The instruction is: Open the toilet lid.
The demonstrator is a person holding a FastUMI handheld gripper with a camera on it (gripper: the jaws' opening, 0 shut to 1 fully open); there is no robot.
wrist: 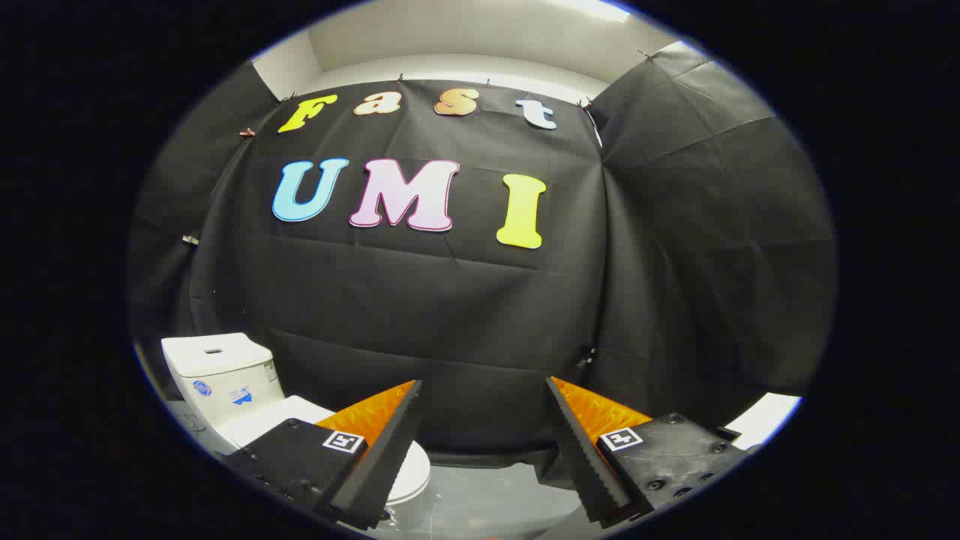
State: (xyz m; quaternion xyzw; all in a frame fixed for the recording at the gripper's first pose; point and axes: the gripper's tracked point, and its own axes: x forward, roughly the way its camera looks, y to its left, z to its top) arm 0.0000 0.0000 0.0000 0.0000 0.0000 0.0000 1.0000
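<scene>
Black cloth point(465, 315) drapes the booth's back and side walls, hung from clips below a pale ceiling point(480, 37); a grey floor point(495, 495) runs along its foot. A white toilet point(225, 390) stands low to the left of the gripper, its boxy tank point(217, 367) against the cloth and bearing small stickers; the toilet lid point(409, 469) lies flat and closed over the bowl, its rounded front edge peeking out just beyond and beside the left finger point(390, 442) — apart from it, untouched. The gripper point(484, 390) is held level and aimed at the back wall rather than down at the toilet; its two fingers stand spread wide with nothing between them but floor and cloth, the right finger point(581, 442) well clear of the bowl. Each finger carries a small square marker point(343, 441) on its mount.
</scene>
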